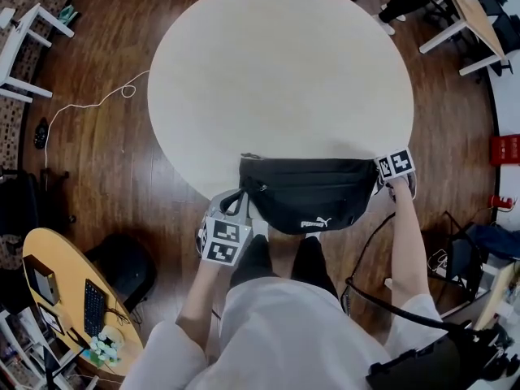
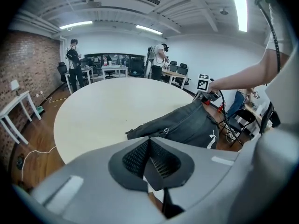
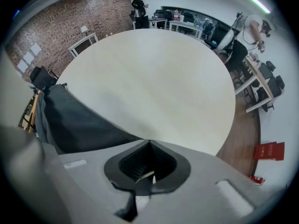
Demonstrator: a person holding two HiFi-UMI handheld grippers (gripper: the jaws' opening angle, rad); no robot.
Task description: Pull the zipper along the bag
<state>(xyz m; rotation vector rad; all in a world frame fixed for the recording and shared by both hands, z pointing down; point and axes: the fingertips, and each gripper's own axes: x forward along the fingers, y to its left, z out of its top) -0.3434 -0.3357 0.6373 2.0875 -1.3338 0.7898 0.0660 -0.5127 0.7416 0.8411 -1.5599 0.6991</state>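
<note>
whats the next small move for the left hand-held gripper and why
I'd guess: open the left hand-held gripper, which looks shut on the strap, and bring it to the zipper pull near the bag's left end. The right hand-held gripper holds the bag's other end, steadying it.

Right gripper view: the near end of the bag (image 3: 74, 120) disappears behind the right gripper (image 3: 148, 143). Head view: along the zipper (image 1: 309, 161), the pull is too small to find. Left gripper view: far-off people (image 2: 74, 62) are too small to describe.
</note>
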